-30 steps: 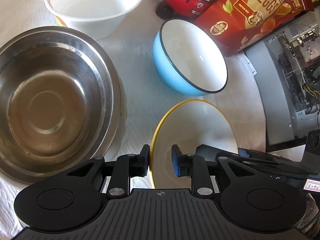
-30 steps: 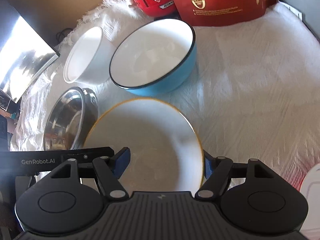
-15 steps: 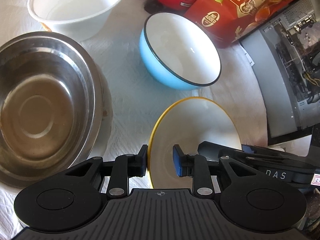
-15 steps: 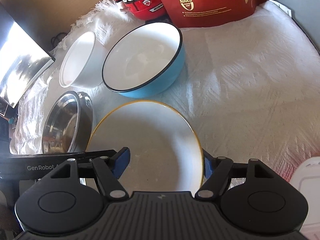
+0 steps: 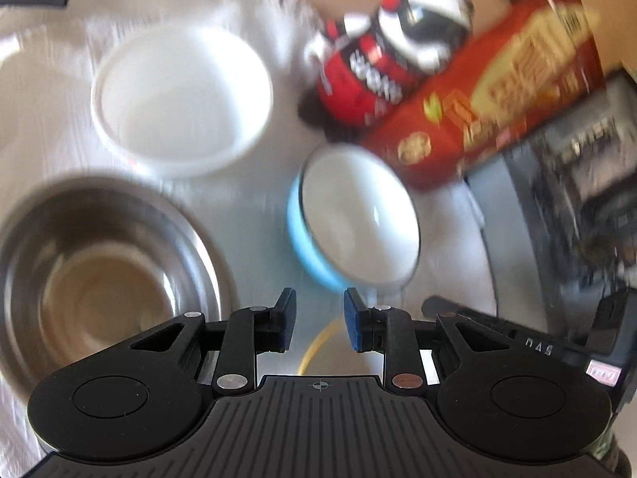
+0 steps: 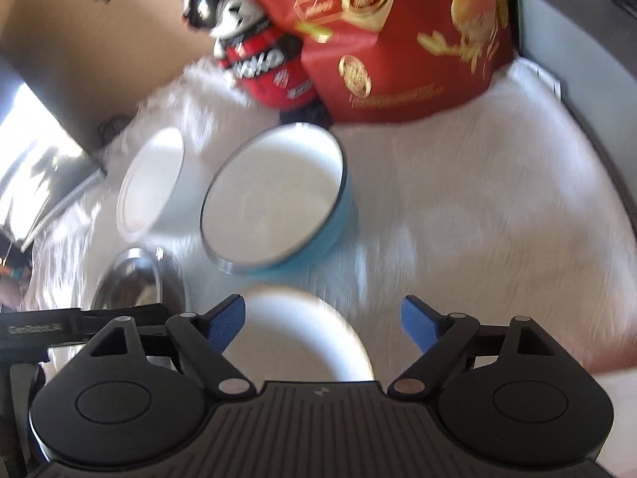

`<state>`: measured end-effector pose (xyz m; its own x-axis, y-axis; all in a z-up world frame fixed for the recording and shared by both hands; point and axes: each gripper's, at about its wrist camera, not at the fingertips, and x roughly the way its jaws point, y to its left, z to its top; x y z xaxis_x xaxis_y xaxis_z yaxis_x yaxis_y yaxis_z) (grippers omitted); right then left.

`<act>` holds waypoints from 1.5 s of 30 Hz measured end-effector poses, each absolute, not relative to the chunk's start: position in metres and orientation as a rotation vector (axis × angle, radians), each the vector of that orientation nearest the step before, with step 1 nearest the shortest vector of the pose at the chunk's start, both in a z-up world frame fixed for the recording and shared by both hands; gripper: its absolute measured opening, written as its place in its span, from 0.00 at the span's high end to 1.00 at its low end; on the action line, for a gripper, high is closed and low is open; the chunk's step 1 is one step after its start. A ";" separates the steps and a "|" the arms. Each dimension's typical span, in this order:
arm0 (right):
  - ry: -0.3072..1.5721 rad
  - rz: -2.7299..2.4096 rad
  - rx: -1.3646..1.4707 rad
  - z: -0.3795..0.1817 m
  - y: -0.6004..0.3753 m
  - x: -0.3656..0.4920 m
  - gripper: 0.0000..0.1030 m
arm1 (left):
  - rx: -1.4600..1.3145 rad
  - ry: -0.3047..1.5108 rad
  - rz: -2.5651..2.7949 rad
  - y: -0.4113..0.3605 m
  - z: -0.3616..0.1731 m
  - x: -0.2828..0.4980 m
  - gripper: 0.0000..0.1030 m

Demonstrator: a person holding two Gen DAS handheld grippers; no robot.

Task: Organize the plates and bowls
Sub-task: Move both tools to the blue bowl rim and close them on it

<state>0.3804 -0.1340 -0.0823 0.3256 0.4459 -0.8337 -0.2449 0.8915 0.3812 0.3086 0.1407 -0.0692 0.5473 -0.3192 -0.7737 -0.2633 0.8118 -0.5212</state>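
Both views are motion-blurred. A yellow-rimmed white plate [image 6: 302, 334] lies on the white cloth just below my right gripper [image 6: 322, 318], which is wide open above it. In the left wrist view only the plate's rim [image 5: 318, 346] shows below my left gripper [image 5: 316, 318], whose jaws stand a little apart with nothing between them. A blue bowl [image 5: 354, 227] [image 6: 278, 203], a white bowl [image 5: 183, 99] [image 6: 153, 187] and a steel bowl [image 5: 99, 275] [image 6: 135, 283] stand on the cloth beyond.
A red snack bag [image 6: 402, 36] [image 5: 497, 83] and a red-and-black helmet-shaped toy [image 6: 254, 51] [image 5: 394, 51] stand at the back. A grey computer case [image 5: 577, 207] is at the right. The white cloth [image 6: 477, 207] covers the table.
Both grippers have pulled back and up from the yellow-rimmed plate. The left gripper let go of its rim and the right gripper's fingers opened wider. More of the back of the table shows.
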 end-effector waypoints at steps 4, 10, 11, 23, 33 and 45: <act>1.168 0.468 0.195 -0.087 -0.124 0.422 0.13 | -0.692 1.019 -0.005 0.148 -0.075 0.348 0.72; 1.284 0.447 0.292 -0.125 -0.121 0.463 0.13 | -0.627 1.052 0.071 0.139 -0.089 0.387 0.72; 1.289 0.447 0.295 -0.128 -0.121 0.466 0.12 | -0.624 1.059 0.079 0.139 -0.092 0.390 0.72; 1.401 0.461 0.264 -0.159 -0.111 0.488 0.00 | -0.651 1.097 0.077 0.149 -0.115 0.412 0.72; 1.492 0.523 0.175 -0.160 -0.100 0.502 0.00 | -0.613 1.145 0.062 0.144 -0.128 0.423 0.72; 1.347 0.526 -0.030 -0.149 -0.081 0.490 0.58 | -0.628 1.182 0.034 0.137 -0.142 0.433 0.76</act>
<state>0.4898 -0.0807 -0.1485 0.1244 0.3439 -0.9307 -0.3777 0.8838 0.2761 0.4331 0.1372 -0.1422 0.3996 -0.2942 -0.8682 -0.3435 0.8300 -0.4394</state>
